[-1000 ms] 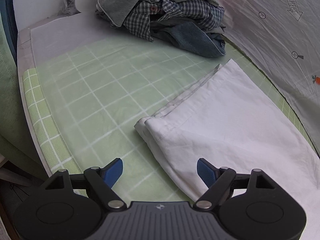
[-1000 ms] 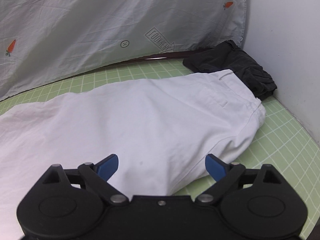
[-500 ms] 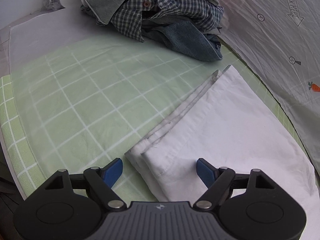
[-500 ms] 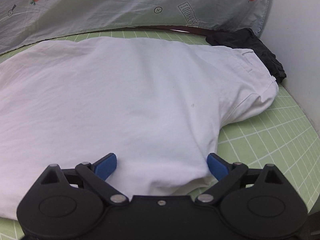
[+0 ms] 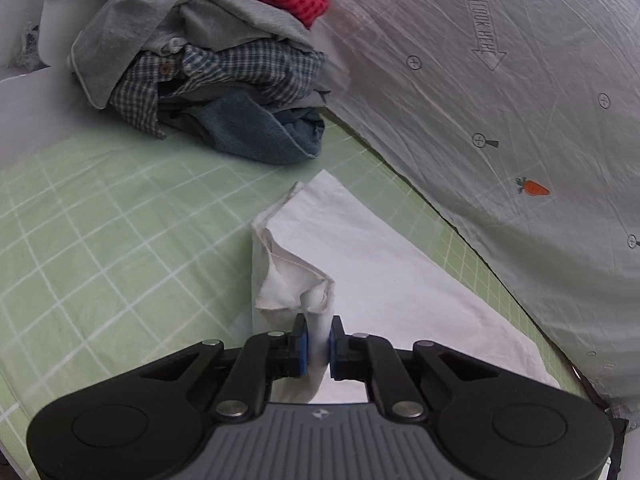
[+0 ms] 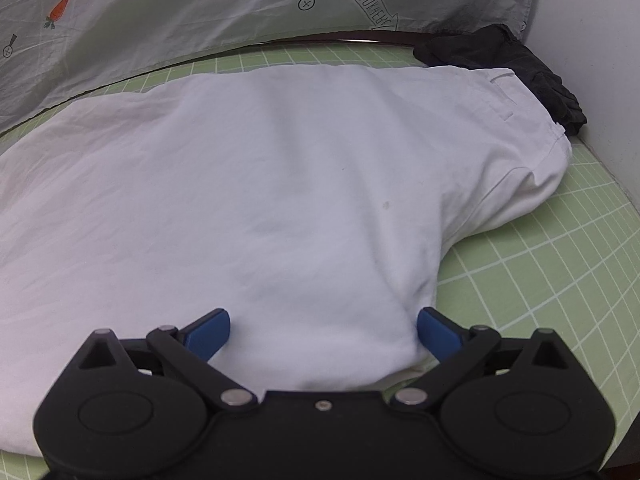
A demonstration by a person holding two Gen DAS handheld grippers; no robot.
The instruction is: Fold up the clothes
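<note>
White trousers (image 6: 280,184) lie flat on a green grid mat (image 6: 560,280), waistband to the right. In the left wrist view the leg-hem end (image 5: 360,248) shows, with its near corner bunched and lifted. My left gripper (image 5: 318,346) is shut on that hem corner. My right gripper (image 6: 324,330) is open, its blue pads straddling the near edge of the trousers at the seat. The fabric bulges between the pads.
A pile of unfolded clothes (image 5: 224,64), checked, denim, grey and red, sits at the far left of the mat (image 5: 100,240). A folded black garment (image 6: 512,60) lies beyond the waistband. A carrot-print sheet (image 5: 500,100) hangs along the back; a white wall is at right.
My left gripper moved forward, shut on the hem corner and lifted it. My right gripper stayed open and edged further onto the trousers' near edge.
</note>
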